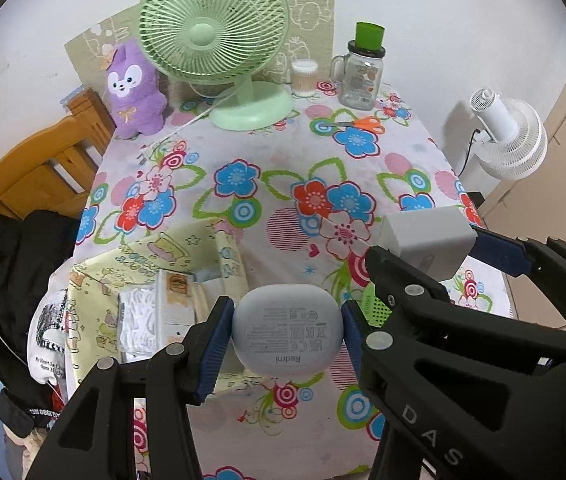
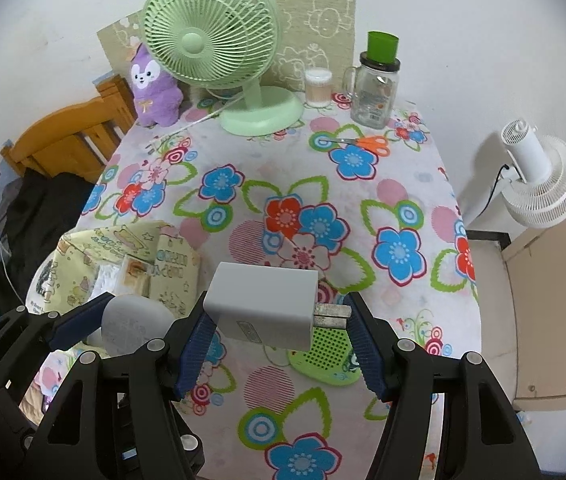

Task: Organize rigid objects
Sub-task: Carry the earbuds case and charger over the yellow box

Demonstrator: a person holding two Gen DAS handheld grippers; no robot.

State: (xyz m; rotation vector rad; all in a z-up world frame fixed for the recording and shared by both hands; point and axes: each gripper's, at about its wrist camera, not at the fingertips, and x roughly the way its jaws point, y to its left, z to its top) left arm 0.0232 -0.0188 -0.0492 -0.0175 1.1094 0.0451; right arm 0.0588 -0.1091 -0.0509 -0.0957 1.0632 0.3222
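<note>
My left gripper (image 1: 287, 334) is shut on a pale grey earbud case (image 1: 286, 330), held above the table's near edge beside the yellow fabric box (image 1: 155, 264). My right gripper (image 2: 279, 328) is shut on a white charger plug (image 2: 263, 304), its metal prongs (image 2: 333, 316) against the right pad. The charger (image 1: 427, 240) also shows in the left wrist view, at right. The earbud case (image 2: 131, 328) and left gripper show at lower left in the right wrist view. A green perforated item (image 2: 327, 354) lies on the cloth under the charger.
On the flowered tablecloth (image 2: 323, 184): a green desk fan (image 2: 211, 48), a purple plush (image 2: 155, 88), a cotton swab tub (image 2: 318, 86), a glass jar with green cup (image 2: 377, 84), orange scissors (image 2: 367, 142). The fabric box (image 2: 123, 256) holds small packets. A white fan (image 2: 543, 184) stands right.
</note>
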